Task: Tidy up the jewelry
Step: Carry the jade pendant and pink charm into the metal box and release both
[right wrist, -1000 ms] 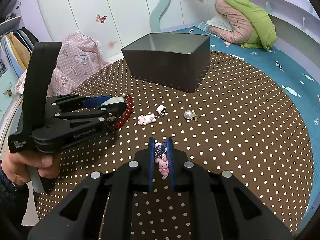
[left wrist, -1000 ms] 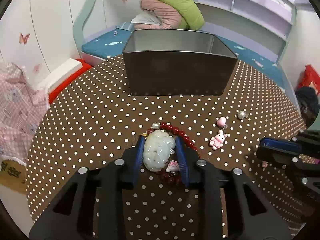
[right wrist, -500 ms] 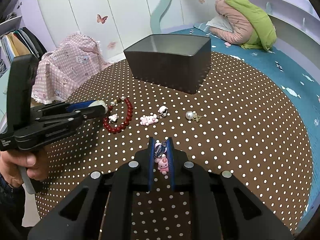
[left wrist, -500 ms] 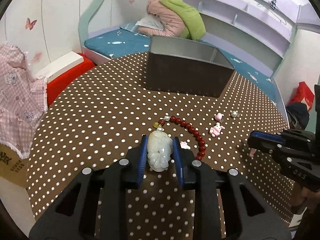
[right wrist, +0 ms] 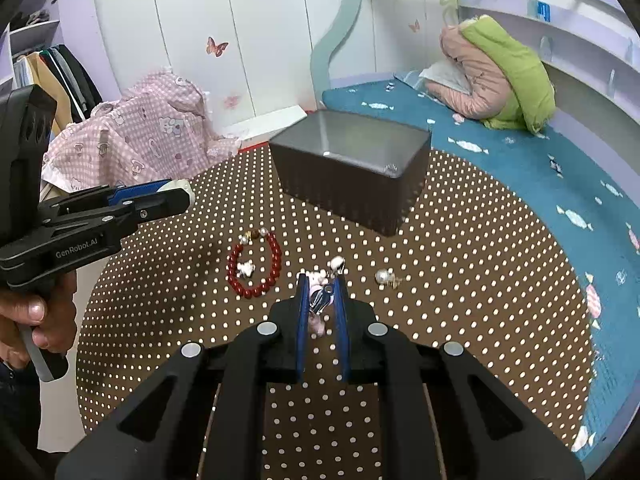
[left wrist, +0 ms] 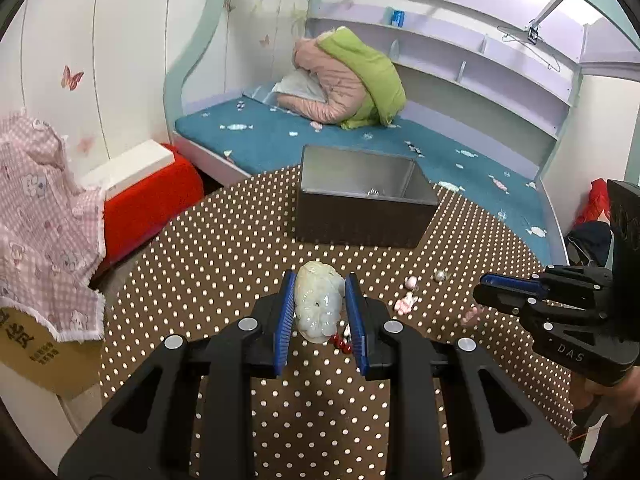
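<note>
Pale green-white stone, a carved pendant, is now clear of the brown dotted worktop, clamped between the blue pads of the left gripper; a second ago it lay on the cloth inside the ring of the red bead bracelet, which stays behind on the worktop with a small white charm inside it. The left gripper's jaws narrowed slightly on the pendant early in that second and have held since. In the right wrist view the left gripper stands raised at the left, well above the bracelet, with the pendant's pale tip just showing at its end. The right gripper has also risen a little and is clenched on a small pink charm with a metal clasp, as before. Left on the worktop are a pink bunny charm, a pearl earring and a further small clip near it. The grey metal box, open-topped, stands farther back, well apart from both grippers. Judged from this layout, both pickups are complete and the carry toward the box is the step in hand; several pieces remain, so the task appears to be at an early to middle stage.
</note>
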`<state>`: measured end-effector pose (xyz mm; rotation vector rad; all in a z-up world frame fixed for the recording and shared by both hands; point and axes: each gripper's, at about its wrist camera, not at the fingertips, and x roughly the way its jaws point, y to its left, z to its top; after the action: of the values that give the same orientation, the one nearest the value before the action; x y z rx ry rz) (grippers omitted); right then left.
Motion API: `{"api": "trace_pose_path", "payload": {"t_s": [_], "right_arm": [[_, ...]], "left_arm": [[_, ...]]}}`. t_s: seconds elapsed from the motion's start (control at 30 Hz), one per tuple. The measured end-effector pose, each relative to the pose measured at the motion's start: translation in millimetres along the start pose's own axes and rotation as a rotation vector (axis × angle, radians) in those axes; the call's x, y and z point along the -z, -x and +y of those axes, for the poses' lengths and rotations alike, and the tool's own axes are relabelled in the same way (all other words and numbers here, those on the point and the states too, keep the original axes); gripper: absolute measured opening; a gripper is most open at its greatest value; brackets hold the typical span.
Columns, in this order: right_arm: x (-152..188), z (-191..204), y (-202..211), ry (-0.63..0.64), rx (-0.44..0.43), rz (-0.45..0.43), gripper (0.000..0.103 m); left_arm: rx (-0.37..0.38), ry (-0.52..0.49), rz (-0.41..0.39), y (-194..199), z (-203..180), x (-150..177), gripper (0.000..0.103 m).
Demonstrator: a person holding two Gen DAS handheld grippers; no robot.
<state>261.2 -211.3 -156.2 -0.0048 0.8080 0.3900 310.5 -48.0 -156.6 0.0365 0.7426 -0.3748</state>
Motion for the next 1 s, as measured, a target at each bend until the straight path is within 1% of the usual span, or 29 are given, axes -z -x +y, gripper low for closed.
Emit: {"api": "trace_pose_path", "payload": {"t_s": [0.13, 0.23, 0.33, 0.43, 0.57, 0.67, 0.8, 1.0], "right_arm": [[-20.3, 2.8, 10.6, 0.031, 0.014, -0.041, 0.011], [-42.7, 3.4, 22.6, 0.052, 0.025, -0.089, 0.011], [-72.5, 1.6, 35.7, 0.071, 0.036, -0.145, 0.011], [-99.6, -0.4, 41.9, 0.093, 0.046, -0.176, 0.011], [-130.2, -8.0, 42.4, 0.098, 0.040, -0.196, 0.011], [-148.8, -13.5, 34.7, 0.096, 0.037, -0.189, 0.011], [-163.2, -23.8, 16.9, 0.068, 0.012, -0.153, 0.011], [-168.4, -35.1, -10.3, 0.031, -0.003, -0.091, 0.011]], "left_arm": [[0.003, -0.018, -0.033, 6.0, -3.8, -20.4, 0.025], [0.005, -0.034, -0.067, 10.0, -6.0, -39.8, 0.025], [0.007, -0.043, -0.094, 12.6, -8.8, -60.2, 0.025], [0.015, -0.043, -0.115, 12.7, -10.3, -84.1, 0.025], [0.027, -0.052, -0.134, 8.9, -13.9, -116.8, 0.025], [0.031, -0.052, -0.135, 2.1, -17.6, -137.4, 0.025], [0.056, -0.042, -0.108, -14.5, -18.6, -157.2, 0.025], [0.076, -0.023, -0.055, -46.2, -16.3, -172.7, 0.025]]}}
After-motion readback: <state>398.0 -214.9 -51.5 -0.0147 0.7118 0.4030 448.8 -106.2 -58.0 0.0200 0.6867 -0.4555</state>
